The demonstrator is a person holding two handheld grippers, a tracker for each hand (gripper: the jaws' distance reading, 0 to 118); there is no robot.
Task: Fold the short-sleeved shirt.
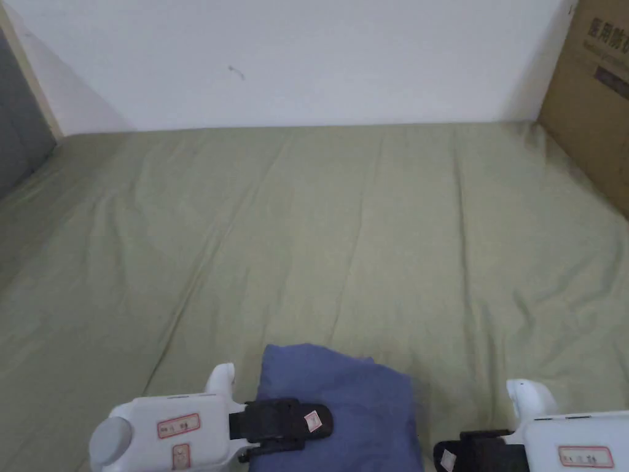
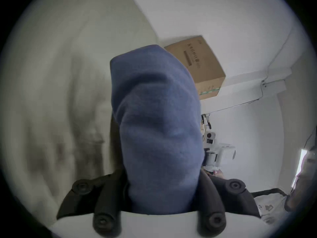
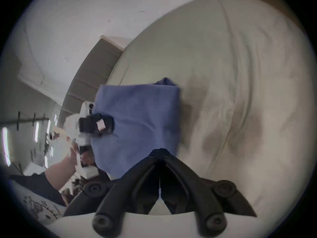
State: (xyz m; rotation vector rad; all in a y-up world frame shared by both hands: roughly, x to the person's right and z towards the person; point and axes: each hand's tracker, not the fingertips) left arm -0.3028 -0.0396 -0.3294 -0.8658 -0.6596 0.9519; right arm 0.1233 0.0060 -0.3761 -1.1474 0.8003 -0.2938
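The folded blue shirt [image 1: 344, 409] lies at the near edge of the olive bedsheet [image 1: 344, 233], with open sheet beyond it up to the wall. The left gripper [image 1: 307, 424] pinches the shirt's left side; the right gripper [image 1: 451, 458] (partly cut off in the head view) is pressed together on its right edge. A cardboard box [image 1: 593, 104] stands far right of the shirt.

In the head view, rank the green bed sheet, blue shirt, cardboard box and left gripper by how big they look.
1. Green bed sheet, by far the largest.
2. Blue shirt.
3. Cardboard box and left gripper: they look alike, both cut by the frame edge, and the gripper sits nearer the camera, so I won't rank them.
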